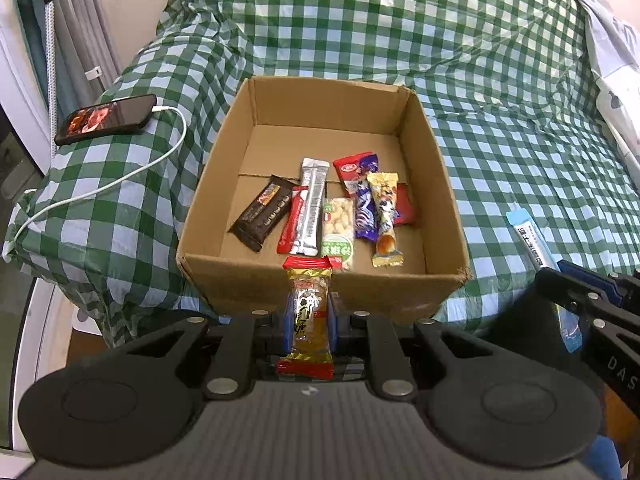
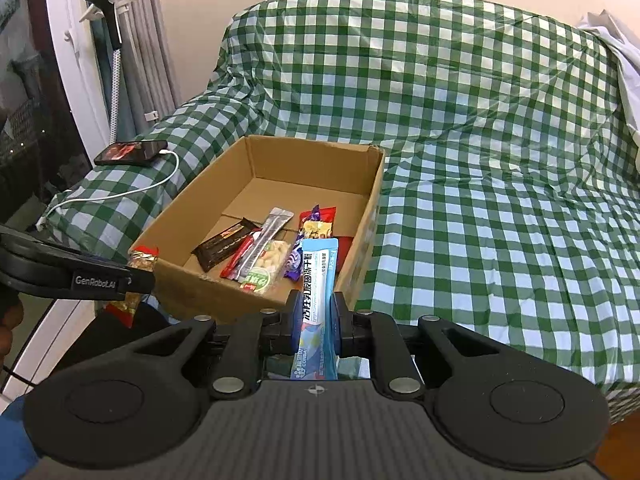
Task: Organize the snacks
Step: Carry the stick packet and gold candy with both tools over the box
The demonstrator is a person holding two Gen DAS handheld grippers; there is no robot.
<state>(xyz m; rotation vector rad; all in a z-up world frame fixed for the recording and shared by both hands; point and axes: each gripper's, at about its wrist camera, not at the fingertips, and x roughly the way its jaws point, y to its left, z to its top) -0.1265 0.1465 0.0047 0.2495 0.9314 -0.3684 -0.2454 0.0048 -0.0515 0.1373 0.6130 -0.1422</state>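
While seven wrapped snacks already lie in the open brown cardboard box just ahead of my fingers, two remain. My left gripper pinches a gold-and-red wrapped snack bar and my right gripper a long light-blue sachet, both short of the box's near wall.

My left gripper and right gripper: matte black linkages, silver rivets, blue finger pads, ribbed grey housings. "GenRobot.AI" lettering at left of the right view.
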